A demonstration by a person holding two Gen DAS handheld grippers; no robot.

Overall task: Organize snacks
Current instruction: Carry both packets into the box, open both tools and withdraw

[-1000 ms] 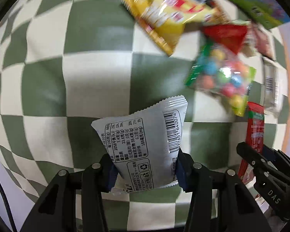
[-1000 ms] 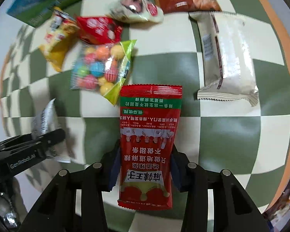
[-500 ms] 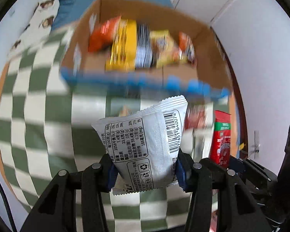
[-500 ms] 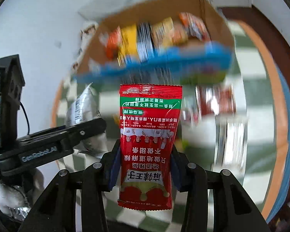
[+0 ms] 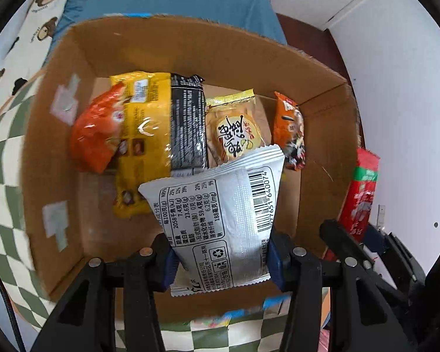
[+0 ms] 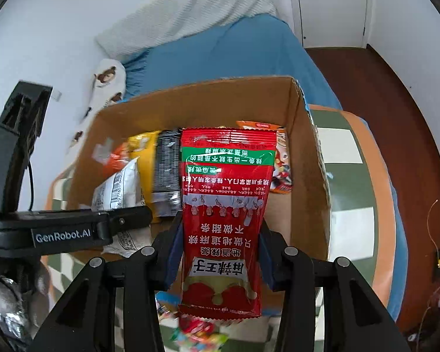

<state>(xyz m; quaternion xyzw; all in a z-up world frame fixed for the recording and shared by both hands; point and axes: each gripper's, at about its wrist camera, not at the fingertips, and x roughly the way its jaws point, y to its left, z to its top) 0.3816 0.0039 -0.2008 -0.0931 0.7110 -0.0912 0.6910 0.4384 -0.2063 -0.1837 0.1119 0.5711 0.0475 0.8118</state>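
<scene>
My left gripper [image 5: 220,259] is shut on a silver snack packet [image 5: 220,211] and holds it over the near part of an open cardboard box [image 5: 173,41]. My right gripper [image 6: 217,255] is shut on a red snack packet [image 6: 226,205], held upright at the box's near edge [image 6: 308,158]. The red packet also shows in the left wrist view [image 5: 360,193], just outside the box's right wall. Inside the box stand an orange bag [image 5: 94,135], a yellow and black bag [image 5: 161,135], a yellow round-label packet [image 5: 234,129] and an orange seed packet [image 5: 289,129].
The box stands on a green and white checked tablecloth [image 5: 3,176]. Behind it is a blue bed [image 6: 220,58] with a bear-print pillow [image 5: 29,38]. Loose colourful snacks [image 6: 196,334] lie on the table below my right gripper. The left gripper's body [image 6: 58,231] crosses the right wrist view.
Both grippers have moved from above the table's loose snacks up to the cardboard box, each still carrying its packet. The box now fills both views.
</scene>
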